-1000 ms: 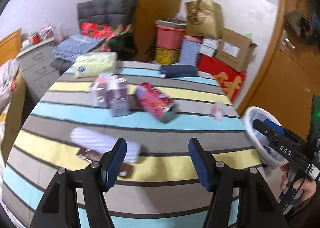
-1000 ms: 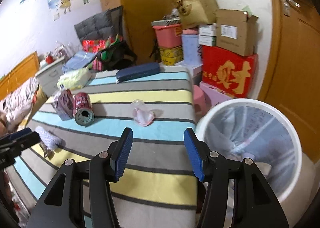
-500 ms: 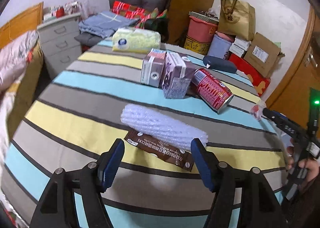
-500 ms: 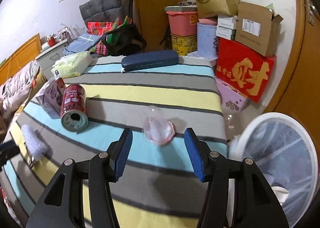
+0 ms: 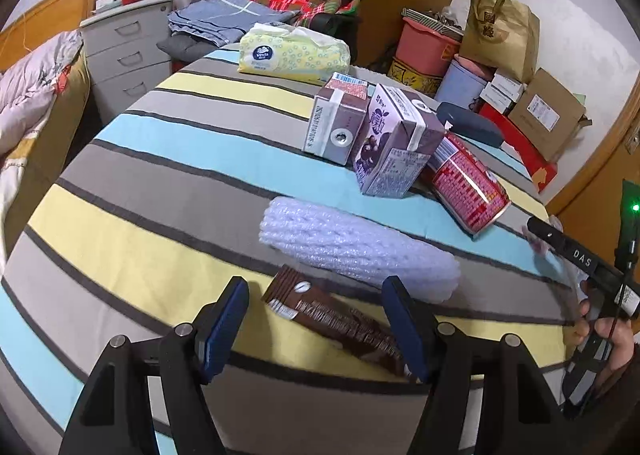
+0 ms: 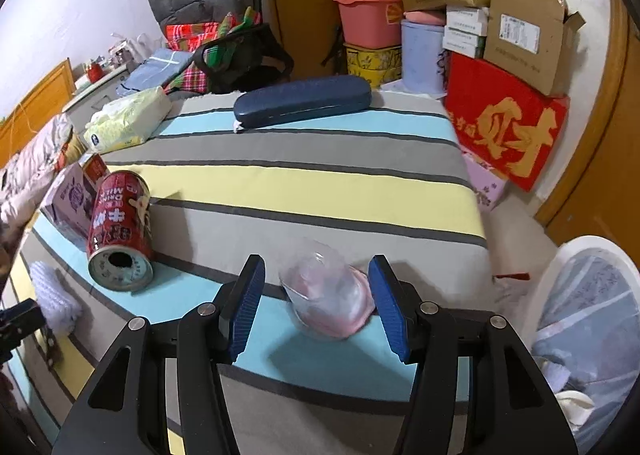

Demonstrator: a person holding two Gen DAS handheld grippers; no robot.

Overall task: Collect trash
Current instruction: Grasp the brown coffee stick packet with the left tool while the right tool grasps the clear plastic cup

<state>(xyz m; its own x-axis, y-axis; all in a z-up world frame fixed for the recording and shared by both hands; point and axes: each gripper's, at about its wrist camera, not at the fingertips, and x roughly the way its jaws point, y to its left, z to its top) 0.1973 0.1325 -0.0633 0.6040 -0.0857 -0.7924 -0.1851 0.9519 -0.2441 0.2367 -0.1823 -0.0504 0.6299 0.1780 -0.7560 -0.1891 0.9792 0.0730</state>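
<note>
We hold the left tool (image 5: 316,323) spread over the striped bench (image 5: 168,183), a brown wrapper (image 5: 336,319) lying between its pads, untouched; a white foam roll (image 5: 356,251) lies just past it at twelve o'clock. Our right tool (image 6: 316,307) is spread around a clear pink-tinted cup (image 6: 332,299), without pinching it. A red can (image 6: 120,231) lies at ten o'clock, the bin (image 6: 592,319) at three o'clock.
</note>
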